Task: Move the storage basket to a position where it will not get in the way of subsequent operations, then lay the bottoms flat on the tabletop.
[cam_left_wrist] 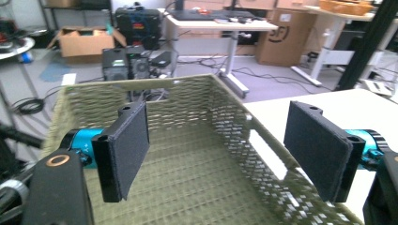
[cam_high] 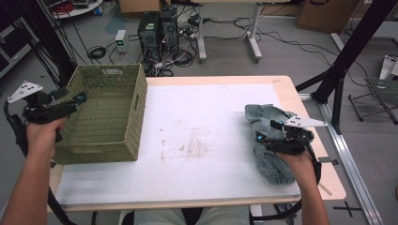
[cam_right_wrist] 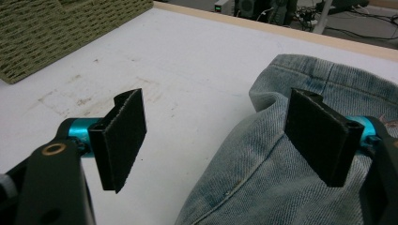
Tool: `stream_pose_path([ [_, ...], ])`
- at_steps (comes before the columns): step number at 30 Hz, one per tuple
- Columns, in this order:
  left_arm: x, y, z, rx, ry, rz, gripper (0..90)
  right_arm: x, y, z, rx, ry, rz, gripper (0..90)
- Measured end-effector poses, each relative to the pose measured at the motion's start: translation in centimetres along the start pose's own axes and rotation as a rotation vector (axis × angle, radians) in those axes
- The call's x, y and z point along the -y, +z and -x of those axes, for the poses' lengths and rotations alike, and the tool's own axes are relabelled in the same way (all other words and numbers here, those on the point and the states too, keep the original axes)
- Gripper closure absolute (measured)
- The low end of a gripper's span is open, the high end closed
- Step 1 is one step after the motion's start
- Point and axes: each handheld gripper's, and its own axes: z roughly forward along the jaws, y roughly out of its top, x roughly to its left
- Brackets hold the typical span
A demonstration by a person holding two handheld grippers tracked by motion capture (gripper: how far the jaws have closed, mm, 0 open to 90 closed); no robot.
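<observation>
- My left claw (cam_high: 80, 98) sits at the left edge of the table (cam_high: 206, 187), over the near-left rim of the woven green basket (cam_high: 126, 122).
- In the left gripper view its jaws stand wide apart with nothing between them, and past them I look straight into the basket's (cam_left_wrist: 197, 154) bare woven floor and far wall.
- No pad touches the wicker as far as I can tell; the claw (cam_left_wrist: 216, 154) hangs just above the basket's opening.
- The basket stands upright on the left part of the table, its long side running from near to far and its handle slot in the far wall.
- My right claw (cam_high: 265, 136) is at the right side of the table, lying over the folded blue denim garment (cam_high: 263, 117).
- In the right gripper view its jaws are spread open too; the right pad (cam_right_wrist: 324, 136) hovers above the denim (cam_right_wrist: 263, 173), the left pad over bare white table surface (cam_right_wrist: 187, 70).
- I cannot tell whether the right pad brushes the cloth, but nothing is pinched between the two, so this claw (cam_right_wrist: 220, 136) holds nothing.
- The denim lies bunched near the right edge of the table, well apart from the basket, with the stained white middle of the table between them.
- Beyond the far edge I see computer towers (cam_high: 157, 28) and loose cables on the floor.
</observation>
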Motion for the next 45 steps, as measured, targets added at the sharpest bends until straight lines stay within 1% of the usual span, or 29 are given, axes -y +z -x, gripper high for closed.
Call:
stream_pose_path([
  [2,0.2,0.4,0.8,0.025,0.02,0.008,22.6,0.0,0.0,0.1,0.0,-0.005,0.001,21.6],
  [4,0.4,0.8,1.8,0.065,0.024,0.008,22.5,0.0,0.0,0.2,-0.003,-0.002,0.004,21.6],
  [5,0.4,0.9,2.2,0.073,0.027,0.006,22.5,-0.1,-0.1,0.3,-0.005,0.0,0.006,21.6],
  [6,0.5,1.1,2.6,0.083,0.026,0.002,22.5,-0.2,-0.1,0.3,-0.004,-0.002,0.01,21.6],
  [8,0.5,1.4,3.3,0.105,0.004,-0.007,22.5,-0.3,-0.1,0.4,-0.004,0.001,0.014,21.6],
  [9,0.5,1.7,3.7,0.12,-0.006,-0.004,22.5,-0.3,-0.1,0.4,-0.006,0.002,0.017,21.6],
  [10,0.5,1.9,4.0,0.128,-0.006,0.001,22.2,-0.4,-0.1,0.5,-0.006,0.0,0.017,21.6],
  [13,0.6,2.3,4.8,0.142,-0.005,0.011,20.4,-0.4,0.0,0.5,-0.009,-0.003,0.015,21.6],
  [15,0.7,2.4,5.2,0.144,0.0,0.013,20.5,-0.3,0.1,0.5,-0.009,0.0,0.012,21.6],
  [16,0.7,2.5,5.4,0.142,-0.004,0.018,20.5,-0.3,0.1,0.5,-0.01,-0.003,0.012,21.6],
  [23,1.4,2.4,6.0,0.154,-0.016,0.024,20.5,-0.5,-0.2,0.6,-0.013,-0.004,0.021,21.6],
  [25,1.5,2.3,6.2,0.159,-0.026,0.032,20.5,-0.5,-0.2,0.6,-0.012,-0.007,0.024,21.6],
  [28,1.5,2.2,6.7,0.174,-0.024,0.029,20.5,-0.6,-0.2,0.8,-0.011,-0.004,0.027,21.6],
  [31,1.5,2.3,7.3,0.197,-0.029,0.027,20.5,-0.6,-0.1,0.9,-0.009,-0.004,0.024,21.6],
  [32,1.5,2.4,7.5,0.203,-0.024,0.025,20.5,-0.6,-0.2,0.9,-0.008,-0.003,0.023,21.6],
  [36,1.5,2.9,8.7,0.224,-0.012,0.02,20.5,-0.6,-0.3,1.1,0.002,0.0,0.025,21.6],
  [40,1.5,3.5,10.1,0.261,-0.005,0.021,20.5,-0.2,-0.5,1.4,0.029,-0.003,0.011,21.6],
  [43,1.4,3.7,11.3,0.258,0.003,0.035,20.5,-0.1,-0.7,1.7,0.051,-0.004,0.006,21.6],
  [45,1.4,3.9,12.3,0.272,0.008,0.04,20.4,-0.1,-1.0,1.9,0.069,-0.005,0.006,21.6],
])
